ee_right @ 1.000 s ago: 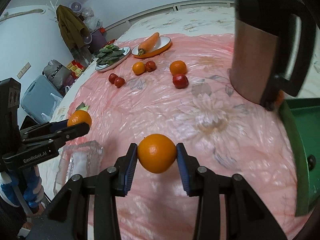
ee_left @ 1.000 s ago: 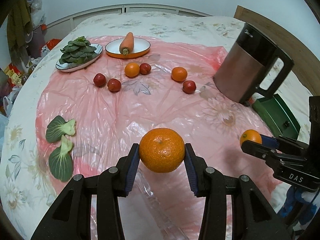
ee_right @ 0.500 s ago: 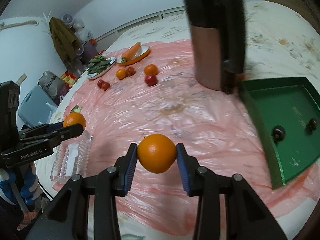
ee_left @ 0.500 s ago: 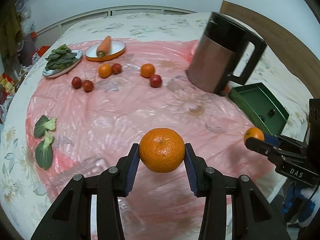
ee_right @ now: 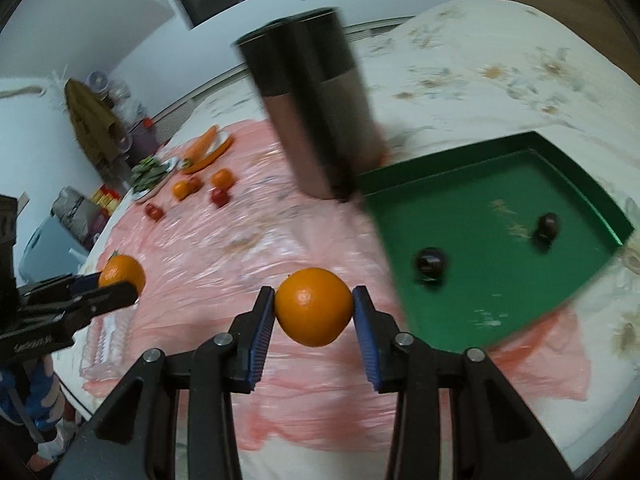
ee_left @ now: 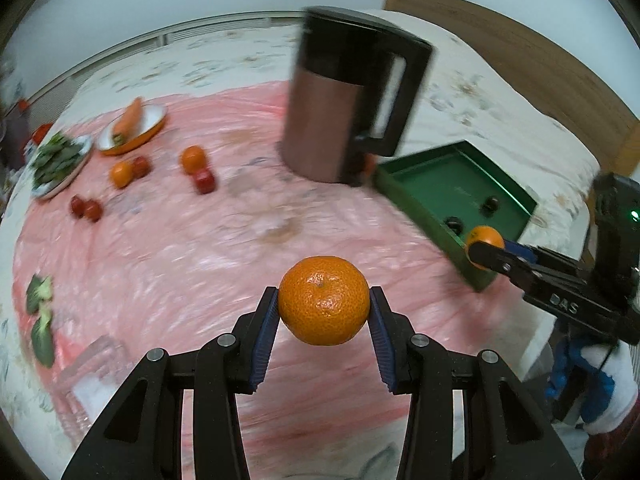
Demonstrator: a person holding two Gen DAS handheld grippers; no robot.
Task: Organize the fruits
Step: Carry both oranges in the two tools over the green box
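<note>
Between the left gripper's (ee_left: 324,312) fingers a mandarin (ee_left: 324,300) is pinched; an orange (ee_right: 314,306) is pinched by the right gripper (ee_right: 314,316). Since a second ago, the green tray (ee_right: 576,168) has been brought from the edge toward two o'clock, so delivery appears close.

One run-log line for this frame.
left hand-held gripper: holds mandarin | right hand-held gripper: holds orange | green tray: two dark fruits

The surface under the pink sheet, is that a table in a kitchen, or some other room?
Probably a bedroom, not a kitchen. The pink plastic sheet lies over a floral bedspread with a wooden headboard behind it, and a coat hangs by the wall.
</note>
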